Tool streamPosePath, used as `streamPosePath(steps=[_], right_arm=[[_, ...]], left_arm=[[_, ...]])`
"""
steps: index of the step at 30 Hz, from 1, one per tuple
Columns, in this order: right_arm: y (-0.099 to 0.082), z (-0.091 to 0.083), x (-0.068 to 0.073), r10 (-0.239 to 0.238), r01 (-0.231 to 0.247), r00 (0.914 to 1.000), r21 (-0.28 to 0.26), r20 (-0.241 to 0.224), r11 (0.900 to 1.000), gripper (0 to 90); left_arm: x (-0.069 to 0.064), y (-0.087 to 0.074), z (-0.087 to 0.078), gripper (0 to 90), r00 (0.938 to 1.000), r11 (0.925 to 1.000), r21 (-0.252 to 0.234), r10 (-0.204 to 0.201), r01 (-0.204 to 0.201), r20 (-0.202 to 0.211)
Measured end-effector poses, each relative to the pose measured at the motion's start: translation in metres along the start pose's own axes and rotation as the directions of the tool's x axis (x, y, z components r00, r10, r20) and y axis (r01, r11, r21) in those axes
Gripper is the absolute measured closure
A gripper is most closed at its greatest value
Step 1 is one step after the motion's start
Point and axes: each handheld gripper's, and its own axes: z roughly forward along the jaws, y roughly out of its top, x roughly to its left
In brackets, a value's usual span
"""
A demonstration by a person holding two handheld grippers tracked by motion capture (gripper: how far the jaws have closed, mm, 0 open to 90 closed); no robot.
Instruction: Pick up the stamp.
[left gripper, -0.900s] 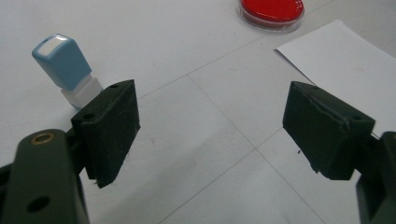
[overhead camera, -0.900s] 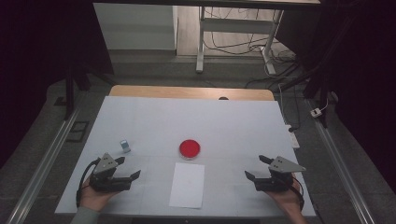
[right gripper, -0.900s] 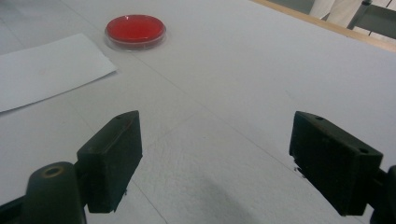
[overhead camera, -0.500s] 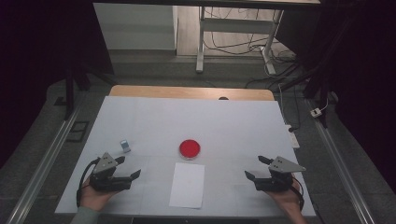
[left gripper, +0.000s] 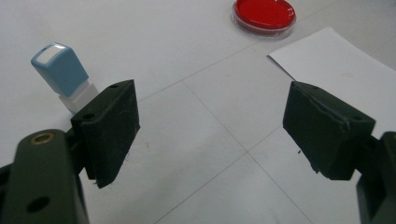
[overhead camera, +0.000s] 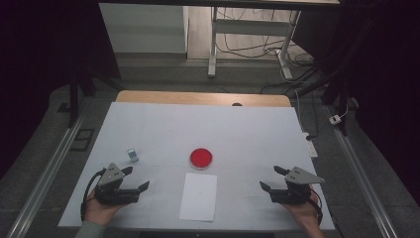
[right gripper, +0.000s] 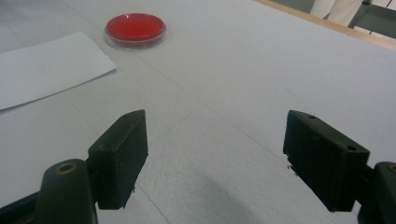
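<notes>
Both grippers spread and empty at the near edge, stamp not yet taken.

My left gripper [overhead camera: 134, 179] rests low, jaws wide, just short of the small blue-and-white plastic stamp [left gripper: 64, 74] standing upright: light, stiff, likely tippy, best pinched across its blue flat sides. Red round ink pad [overhead camera: 201, 158] and white paper sheet [overhead camera: 198, 196] lie centre; my right gripper [overhead camera: 271, 179] rests level, equally spread.
</notes>
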Motion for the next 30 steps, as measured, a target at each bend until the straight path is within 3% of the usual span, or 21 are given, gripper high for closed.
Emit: streamPosePath(steps=[14,30], right_arm=[[0.0,0.002,0.0,0.003,-0.003,1.0,0.002,0.008,1.0,22.0],[0.0,0.002,-0.001,0.009,-0.009,0.9998,0.01,0.016,0.9999,22.1]], left_arm=[[0.001,0.009,0.0,19.1,0.9999,0.9999,-0.007,0.009,-0.009,-0.005],[0.006,0.031,0.0,20.7,0.9994,0.9998,-0.015,0.016,-0.017,-0.03]])
